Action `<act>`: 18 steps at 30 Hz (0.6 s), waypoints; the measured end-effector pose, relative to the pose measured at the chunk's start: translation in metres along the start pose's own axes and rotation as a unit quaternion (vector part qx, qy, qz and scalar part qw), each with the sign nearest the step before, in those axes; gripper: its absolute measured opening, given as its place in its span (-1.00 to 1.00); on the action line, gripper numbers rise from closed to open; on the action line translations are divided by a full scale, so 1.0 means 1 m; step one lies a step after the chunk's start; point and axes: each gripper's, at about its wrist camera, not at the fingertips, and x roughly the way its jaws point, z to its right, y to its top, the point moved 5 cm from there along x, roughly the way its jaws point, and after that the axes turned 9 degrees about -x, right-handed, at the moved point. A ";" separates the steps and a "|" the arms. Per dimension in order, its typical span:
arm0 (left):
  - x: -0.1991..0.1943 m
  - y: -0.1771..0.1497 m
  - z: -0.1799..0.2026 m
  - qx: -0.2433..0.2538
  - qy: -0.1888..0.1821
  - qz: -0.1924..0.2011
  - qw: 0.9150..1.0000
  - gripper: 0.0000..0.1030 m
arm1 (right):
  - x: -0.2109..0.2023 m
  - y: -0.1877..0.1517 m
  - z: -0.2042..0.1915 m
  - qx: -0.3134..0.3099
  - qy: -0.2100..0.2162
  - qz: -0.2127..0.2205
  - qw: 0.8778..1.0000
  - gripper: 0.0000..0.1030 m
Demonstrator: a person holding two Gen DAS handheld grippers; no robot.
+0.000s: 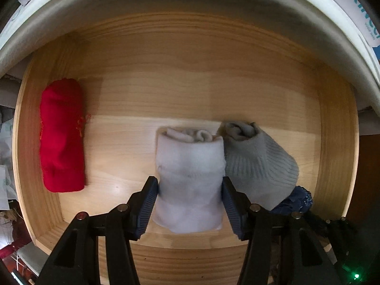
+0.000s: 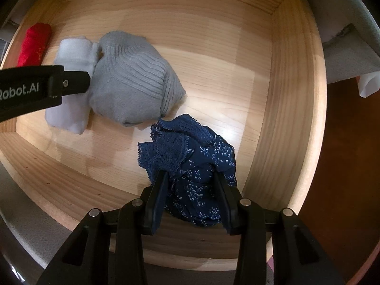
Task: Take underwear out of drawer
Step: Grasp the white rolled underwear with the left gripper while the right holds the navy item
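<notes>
Both grippers are down inside the open wooden drawer (image 2: 280, 109). The right gripper (image 2: 192, 190) has its jaws clamped on the crumpled navy floral underwear (image 2: 197, 166), which sits by the drawer's front-right corner. The left gripper (image 1: 190, 198) has its jaws apart on either side of the rolled white piece (image 1: 190, 166), pads right against its flanks but not visibly squeezing it. That white roll lies mid-drawer, touching the grey ribbed bundle (image 1: 258, 163) beside it, on the side nearer the navy pair. A folded red piece (image 1: 62, 135) rests along the drawer's left wall, well apart from the rest.
</notes>
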 end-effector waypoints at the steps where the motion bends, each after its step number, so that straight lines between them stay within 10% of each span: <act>1: 0.001 0.000 0.001 0.008 0.005 0.000 1.000 0.09 | 0.001 0.000 0.000 0.000 0.000 0.000 1.000 -0.27; 18: 0.015 -0.006 -0.052 0.008 0.035 -0.034 0.999 0.10 | 0.001 0.003 -0.001 -0.001 0.000 -0.001 1.000 -0.27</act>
